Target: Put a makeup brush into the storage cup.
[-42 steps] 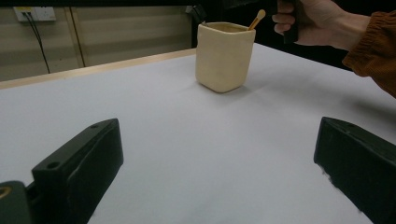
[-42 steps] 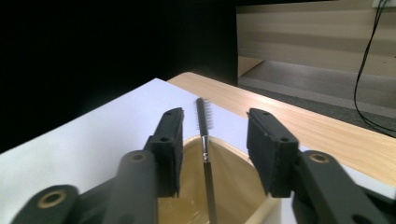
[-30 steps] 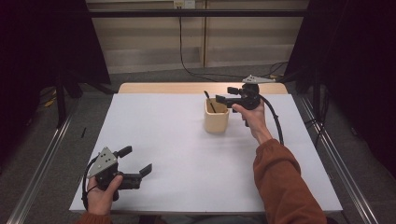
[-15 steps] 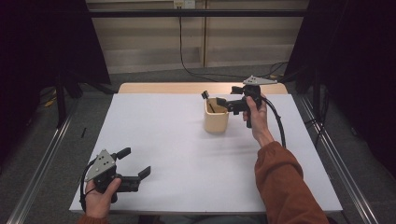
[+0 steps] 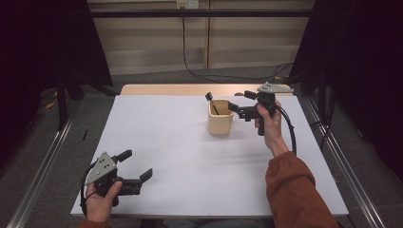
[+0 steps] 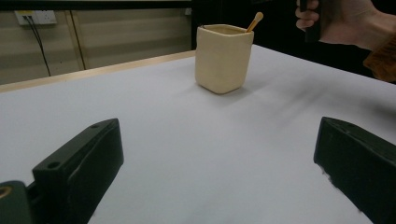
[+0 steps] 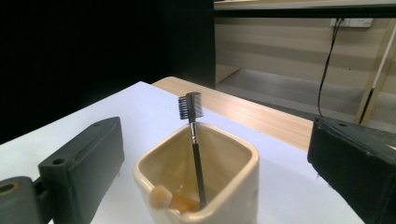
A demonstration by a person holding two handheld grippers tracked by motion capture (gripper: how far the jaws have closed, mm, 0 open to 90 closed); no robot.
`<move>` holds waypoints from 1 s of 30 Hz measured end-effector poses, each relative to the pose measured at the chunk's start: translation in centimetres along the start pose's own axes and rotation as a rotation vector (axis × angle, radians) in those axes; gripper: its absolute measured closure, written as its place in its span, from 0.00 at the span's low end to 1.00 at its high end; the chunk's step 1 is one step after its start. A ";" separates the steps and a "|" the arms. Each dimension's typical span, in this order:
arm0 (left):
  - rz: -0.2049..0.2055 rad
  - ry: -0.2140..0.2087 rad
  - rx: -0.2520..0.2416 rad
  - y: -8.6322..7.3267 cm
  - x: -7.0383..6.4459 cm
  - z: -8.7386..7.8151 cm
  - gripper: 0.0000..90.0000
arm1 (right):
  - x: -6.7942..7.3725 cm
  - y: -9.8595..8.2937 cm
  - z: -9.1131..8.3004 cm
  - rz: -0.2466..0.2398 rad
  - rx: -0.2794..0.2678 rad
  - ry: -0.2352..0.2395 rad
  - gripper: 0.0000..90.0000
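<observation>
r gripper (image 5: 234, 108) sits at the far-right part of the table, held sideways w/ jaws pointing toward the cup (image 5: 220, 118) and spread wide, nothing btwn them. tips are just beside the cup's right rim, slightly above it. in the right gripper view the cup (image 7: 201, 186) lies dead ahead btwn the two jaws, so the gripper is lined up on it.

inside the cup: a thin black-handled brush (image 7: 192, 140) w/ a comb head, standing nearly upright, leaning a bit toward the far-left wall, head poking above the rim. its long axis runs roughly vertical, so across the jaws' line of approach — probably good for a sideways pinch on the stem above the rim. a short wooden stick w/ a rounded tip (image 7: 170, 199) leans low against the near wall; harder to get at.

l gripper (image 5: 142, 171) is at the near-left corner of the table (image 5: 157, 133), jaws also wide, holding nothing, well apart from the cup. in the left gripper view the cup (image 6: 223, 58) is far ahead.

so r hand is much nearer; my guess is the next move is a short reach in and a close on the brush.
</observation>
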State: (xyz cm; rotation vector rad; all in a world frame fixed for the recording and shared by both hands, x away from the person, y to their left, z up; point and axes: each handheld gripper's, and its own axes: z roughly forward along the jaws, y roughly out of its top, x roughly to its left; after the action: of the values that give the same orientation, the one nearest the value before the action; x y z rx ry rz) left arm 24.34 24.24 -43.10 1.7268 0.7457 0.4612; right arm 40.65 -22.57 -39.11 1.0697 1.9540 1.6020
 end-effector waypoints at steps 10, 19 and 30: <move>-0.007 0.006 -0.006 0.0 0.0 -0.1 0.02 | 0.2 -0.1 -2.6 -0.021 0.001 -0.046 0.03; 0.000 0.010 -0.002 0.0 0.0 -0.1 0.02 | 0.7 -0.5 -5.0 -0.055 0.001 -0.084 0.03; -0.008 0.019 -0.006 -0.1 0.0 -0.2 0.02 | 1.0 -2.1 -7.1 -0.065 0.009 -0.124 0.02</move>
State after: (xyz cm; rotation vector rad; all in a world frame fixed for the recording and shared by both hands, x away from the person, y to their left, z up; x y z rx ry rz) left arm 24.23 24.36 -43.11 1.7149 0.7639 0.4747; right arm 34.30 -26.45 -39.08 1.0710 1.8964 1.4588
